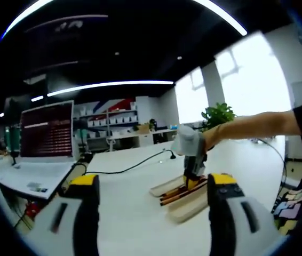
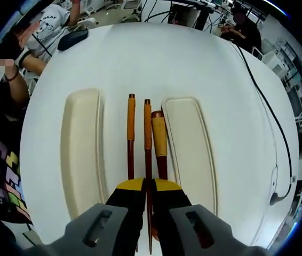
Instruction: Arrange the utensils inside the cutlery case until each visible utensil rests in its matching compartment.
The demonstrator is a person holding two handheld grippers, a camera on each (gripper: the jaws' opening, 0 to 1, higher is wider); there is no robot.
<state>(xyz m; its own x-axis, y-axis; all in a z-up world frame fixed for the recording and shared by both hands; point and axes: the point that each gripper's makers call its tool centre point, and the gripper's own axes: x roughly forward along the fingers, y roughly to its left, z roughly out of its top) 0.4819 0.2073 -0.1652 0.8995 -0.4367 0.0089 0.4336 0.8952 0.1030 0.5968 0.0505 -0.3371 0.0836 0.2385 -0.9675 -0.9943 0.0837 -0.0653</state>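
White table [image 2: 193, 64]; right hand-held gripper [image 2: 148, 194] apparently pinches middle chopstick [image 2: 147, 133].

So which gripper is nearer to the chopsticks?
Right. The right gripper is shut on one chopstick; the left gripper is open, well back from the case.

An open-plan office or lab: at the left of the left gripper view a large monitor with red text [image 1: 47, 129] stands behind an open white laptop [image 1: 31, 180], white shelving with boxes [image 1: 111, 120] lines the centre background, long ceiling strip lights [image 1: 111, 85] curve overhead, and a black cable [image 1: 129, 167] crosses the wide white table [image 1: 135, 213].
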